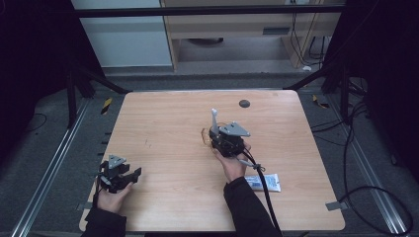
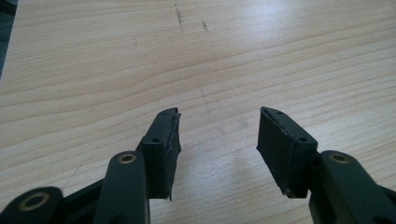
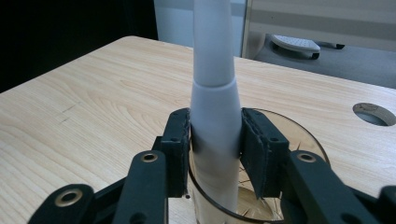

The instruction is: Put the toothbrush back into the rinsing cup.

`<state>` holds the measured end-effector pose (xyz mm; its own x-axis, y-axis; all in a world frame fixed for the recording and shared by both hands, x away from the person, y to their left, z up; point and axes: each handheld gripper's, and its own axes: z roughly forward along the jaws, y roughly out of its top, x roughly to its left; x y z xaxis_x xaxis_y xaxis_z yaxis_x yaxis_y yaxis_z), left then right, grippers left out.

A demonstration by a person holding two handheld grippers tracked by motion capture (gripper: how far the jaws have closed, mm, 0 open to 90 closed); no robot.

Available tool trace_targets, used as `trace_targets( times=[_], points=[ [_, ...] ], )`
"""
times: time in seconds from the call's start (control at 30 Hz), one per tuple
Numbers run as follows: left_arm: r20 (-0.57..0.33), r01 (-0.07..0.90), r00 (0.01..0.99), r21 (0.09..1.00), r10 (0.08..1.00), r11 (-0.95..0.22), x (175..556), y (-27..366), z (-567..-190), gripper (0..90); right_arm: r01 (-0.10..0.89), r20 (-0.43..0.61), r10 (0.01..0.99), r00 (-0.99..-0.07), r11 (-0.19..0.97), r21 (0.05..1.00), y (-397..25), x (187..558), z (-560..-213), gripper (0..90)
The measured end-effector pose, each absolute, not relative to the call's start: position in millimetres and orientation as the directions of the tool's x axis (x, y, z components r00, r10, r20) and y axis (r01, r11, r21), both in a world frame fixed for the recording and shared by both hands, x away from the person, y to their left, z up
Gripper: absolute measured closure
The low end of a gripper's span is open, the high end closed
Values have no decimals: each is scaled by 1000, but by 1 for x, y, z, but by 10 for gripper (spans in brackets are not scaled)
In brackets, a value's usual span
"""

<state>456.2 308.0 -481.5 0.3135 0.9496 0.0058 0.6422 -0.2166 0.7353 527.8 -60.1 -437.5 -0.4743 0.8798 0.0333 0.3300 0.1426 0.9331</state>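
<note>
A white, tapered stick-like handle (image 3: pixel 215 93) stands upright in a clear amber cup (image 3: pixel 301 133) near the middle of the wooden table (image 1: pixel 168 123). My right gripper (image 3: pixel 215 140) is shut on this handle just above the cup's rim, one pad on each side. From the high view the handle (image 1: pixel 214 118) rises above the right gripper (image 1: pixel 216 134), with the cup (image 1: pixel 205 136) beside it. My left gripper (image 1: pixel 131 178) rests low at the table's front left, open with nothing between its jaws; in its own view the left gripper (image 2: pixel 218 140) looks onto bare wood.
A white and blue tube (image 1: pixel 264 182) lies on the table by the right forearm. A dark round hole (image 1: pixel 244 103) sits near the table's far edge, and the hole (image 3: pixel 371 113) is also seen past the cup. Black frame legs and cables surround the table.
</note>
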Motion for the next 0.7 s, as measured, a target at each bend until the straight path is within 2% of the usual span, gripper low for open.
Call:
trace_targets(
  times=[0.7],
  points=[
    [8, 641, 313, 736, 950, -218, 456, 308, -481, 475, 320, 26, 888, -459, 138, 937, -66, 523, -435, 344]
  ],
)
